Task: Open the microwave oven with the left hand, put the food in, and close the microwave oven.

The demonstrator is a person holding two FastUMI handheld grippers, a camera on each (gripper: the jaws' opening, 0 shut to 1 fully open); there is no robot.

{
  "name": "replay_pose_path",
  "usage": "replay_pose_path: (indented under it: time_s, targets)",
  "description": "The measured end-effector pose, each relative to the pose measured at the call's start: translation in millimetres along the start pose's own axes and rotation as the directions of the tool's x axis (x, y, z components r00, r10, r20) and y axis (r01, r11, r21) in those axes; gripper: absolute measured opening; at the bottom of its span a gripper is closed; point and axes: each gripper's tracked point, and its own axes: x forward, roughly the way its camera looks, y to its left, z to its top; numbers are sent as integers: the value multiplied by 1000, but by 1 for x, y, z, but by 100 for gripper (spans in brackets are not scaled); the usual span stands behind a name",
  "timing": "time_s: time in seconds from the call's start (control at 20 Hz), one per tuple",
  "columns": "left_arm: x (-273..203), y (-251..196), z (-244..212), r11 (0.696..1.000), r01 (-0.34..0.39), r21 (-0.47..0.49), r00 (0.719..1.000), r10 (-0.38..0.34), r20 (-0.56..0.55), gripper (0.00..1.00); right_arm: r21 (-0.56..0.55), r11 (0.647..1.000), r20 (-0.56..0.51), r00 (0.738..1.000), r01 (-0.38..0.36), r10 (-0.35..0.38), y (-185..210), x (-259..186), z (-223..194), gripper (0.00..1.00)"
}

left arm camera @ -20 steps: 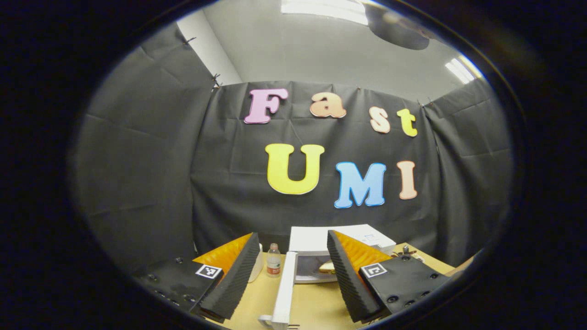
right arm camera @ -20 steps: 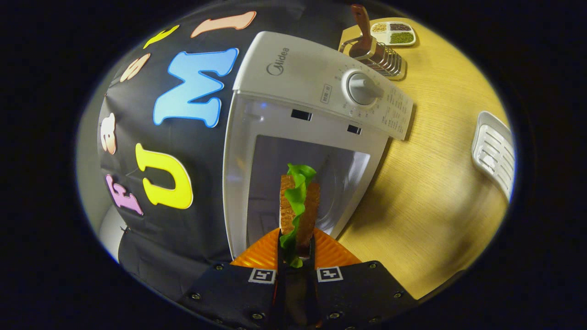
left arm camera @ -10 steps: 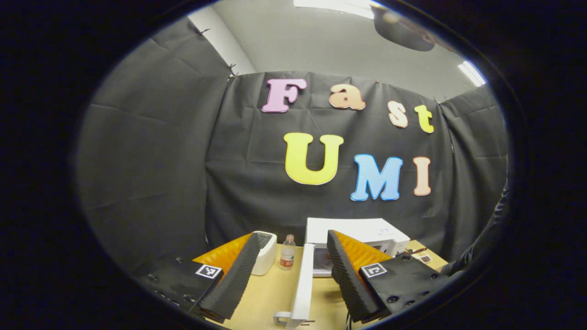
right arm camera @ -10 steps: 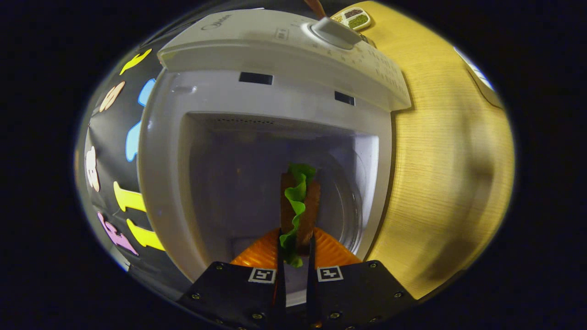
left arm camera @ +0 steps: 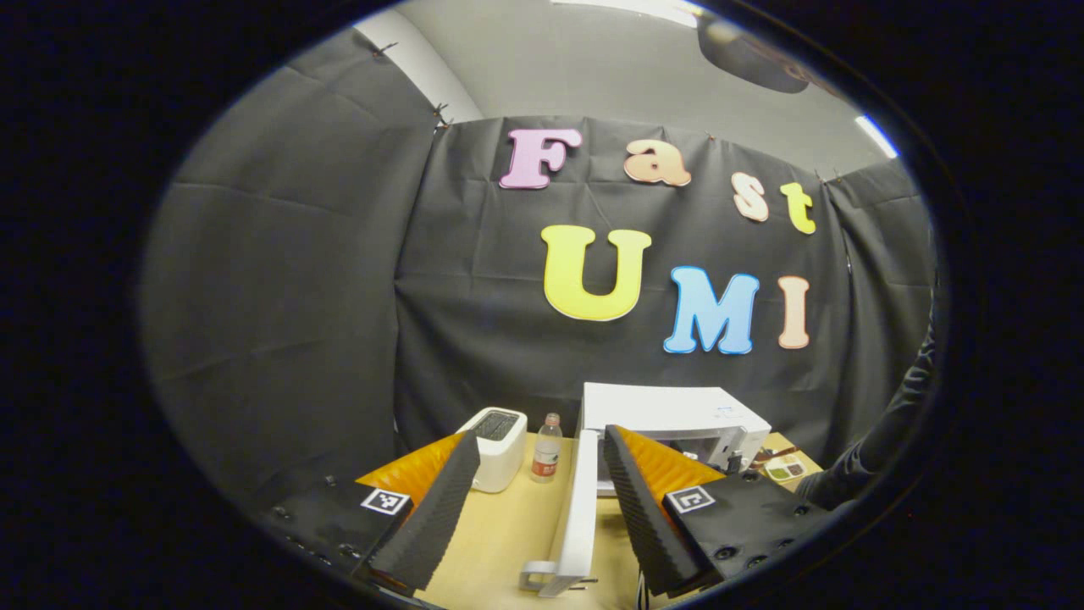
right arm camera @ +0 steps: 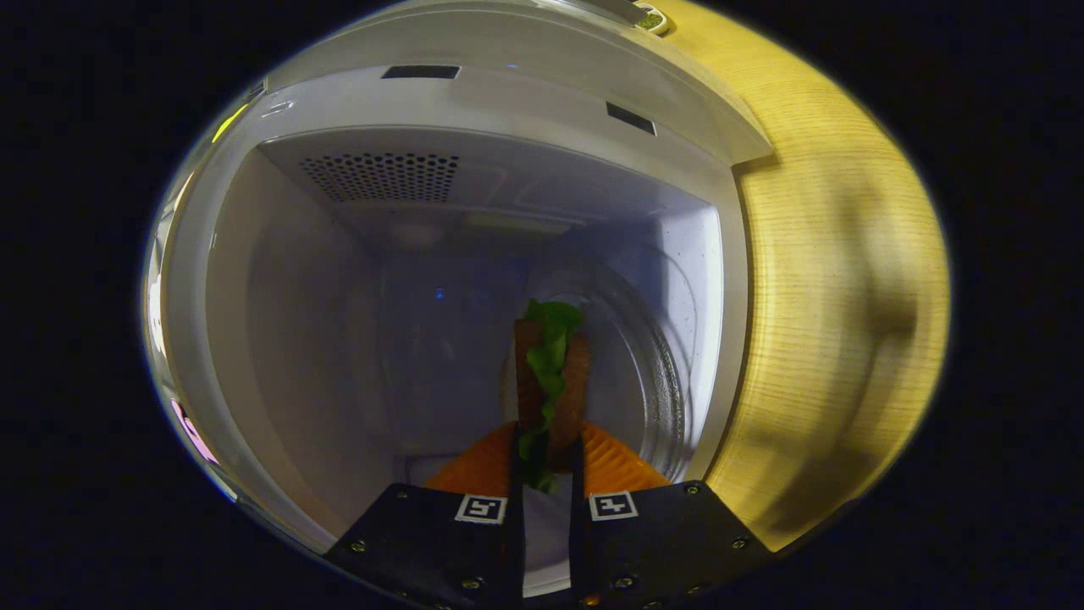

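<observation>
So the right gripper (right arm camera: 546,474) has its fingers clamped on the sandwich (right arm camera: 549,381), two brown slices with green lettuce poking out the top and bottom, held on edge. From the right gripper view you're basically looking straight into the open microwave (right arm camera: 474,169): white cavity walls, a patch of vent holes (right arm camera: 381,176) on one inner wall, and the round glass turntable (right arm camera: 652,356) just beyond the sandwich. The sandwich sits in the mouth of the cavity, in front of the turntable; can't tell if it's touching anything in there. A strip of wooden table (right arm camera: 830,296) runs along the right side of that view.

The left gripper view gives you the wide shot instead. The left gripper (left arm camera: 533,508) is spread wide with nothing between the fingers, up above the table (left arm camera: 500,542). Between the fingers you see the microwave door (left arm camera: 580,508) swung open, edge-on toward the camera, with the microwave body (left arm camera: 669,411) behind it. Left of that there's a white toaster (left arm camera: 495,445) and a small bottle (left arm camera: 548,436) just beside it. Off to the right, a small tray (left arm camera: 788,466) near the microwave, and a dark sleeve (left arm camera: 881,440) reaching in toward the microwave's front.
</observation>
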Motion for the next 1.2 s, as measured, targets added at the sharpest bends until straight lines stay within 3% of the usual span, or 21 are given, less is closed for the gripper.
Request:
replay_pose_path:
  time_s: [0.05,0.15,0.2,0.25,0.3,0.35,0.5,0.65,0.8,0.9,1.0,1.05,1.1,1.2]
  targets:
    - [-1,-3,0,1000,8,0,1000,-8,3,94,-2,1000,-7,1000,25,-25,-3,-3,0,31]
    - [-2,-9,2,1000,24,3,1000,-24,9,91,-37,995,-40,995,94,-95,-13,-10,-2,46]
    - [-2,-12,2,1000,31,4,999,-31,17,91,-62,994,-64,993,93,-97,-11,-17,-4,52]
    - [1,-15,5,1000,31,-3,999,-31,29,91,-106,991,-80,992,86,-94,-6,-22,-6,75]
    - [5,-18,8,999,30,-18,999,-30,36,94,-181,980,-81,992,83,-99,-5,-34,-4,81]
    - [9,-25,12,998,39,-40,998,-38,43,94,-251,965,-79,992,76,-99,-5,-41,-2,95]
    - [20,-44,17,995,60,-74,997,-56,59,92,-378,925,-104,990,50,-96,-9,-77,7,97]
    - [26,-61,16,993,82,-82,995,-77,59,96,-537,843,-121,989,8,-86,-5,-119,32,97]
    - [29,-79,12,989,116,-86,992,-112,57,95,-723,688,-121,992,-65,-33,21,-174,73,97]
    - [29,-91,8,987,139,-82,989,-134,63,94,-827,553,-108,994,-101,20,41,-212,99,97]
    - [32,-110,0,981,171,-86,984,-167,59,96,-912,387,-98,988,-136,117,66,-258,122,97]
    - [34,-118,-5,981,180,-76,983,-176,56,96,-938,320,-90,984,-136,155,75,-284,129,97]
    - [34,-124,-11,981,184,-59,982,-181,53,94,-956,262,-82,978,-132,193,86,-310,134,96]
    - [27,-138,-18,981,194,-21,979,-193,61,94,-977,187,-48,962,-101,270,103,-355,144,96]
